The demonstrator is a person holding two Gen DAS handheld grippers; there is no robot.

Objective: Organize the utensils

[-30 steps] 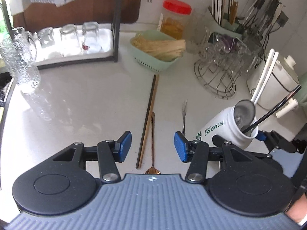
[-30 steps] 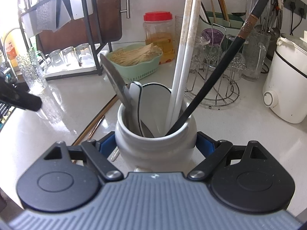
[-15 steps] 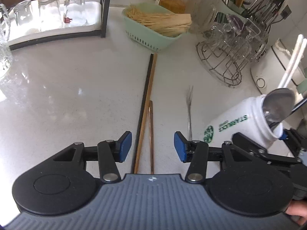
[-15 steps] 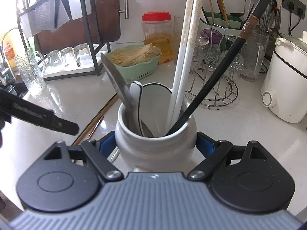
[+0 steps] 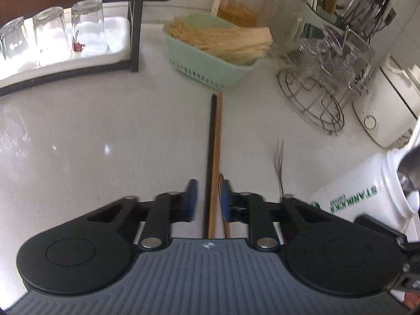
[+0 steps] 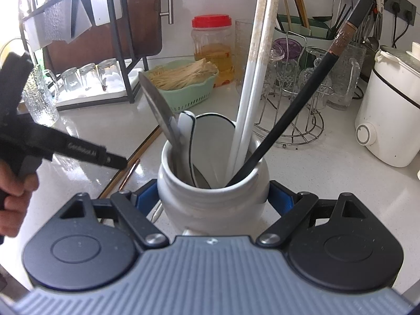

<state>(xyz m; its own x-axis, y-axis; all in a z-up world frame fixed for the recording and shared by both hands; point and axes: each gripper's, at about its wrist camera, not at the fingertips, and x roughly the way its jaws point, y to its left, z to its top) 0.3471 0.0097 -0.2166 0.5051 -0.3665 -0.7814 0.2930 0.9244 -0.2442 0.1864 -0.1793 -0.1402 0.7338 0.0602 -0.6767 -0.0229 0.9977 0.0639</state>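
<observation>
Nearest to us, our left gripper (image 5: 207,197) has dropped close to the counter (image 5: 105,136) and its jaws have just been closing — a second ago they stood wide, now they are narrow around the near ends of the black chopstick (image 5: 211,152) and the wooden chopstick (image 5: 217,152), which lie side by side. A little daylight shows beside the blue pads (image 5: 191,199), so we judge the pinch is not yet firm. The thin copper-coloured spoon handle (image 5: 226,225) runs just under the right pad; it could get caught in the same grip, which we would rather avoid.

Our right gripper (image 6: 212,197) has not shifted: its pads clamp the sides of the white jar (image 6: 212,197), tilted toward the left hand, with white chopsticks (image 6: 258,73), a black chopstick, a metal spoon (image 6: 157,105) and a ceramic spoon already inside. In the left view the same jar (image 5: 367,197) sits just to the right, its mouth near.

A small fork (image 5: 278,162) lies on the counter between the chopsticks and the jar. So the pair is about to be picked up, the fork and copper spoon remain. Further back stand the green basket (image 5: 210,68), a wire glass rack (image 5: 315,99) and a shelf of upturned glasses (image 5: 52,36).
</observation>
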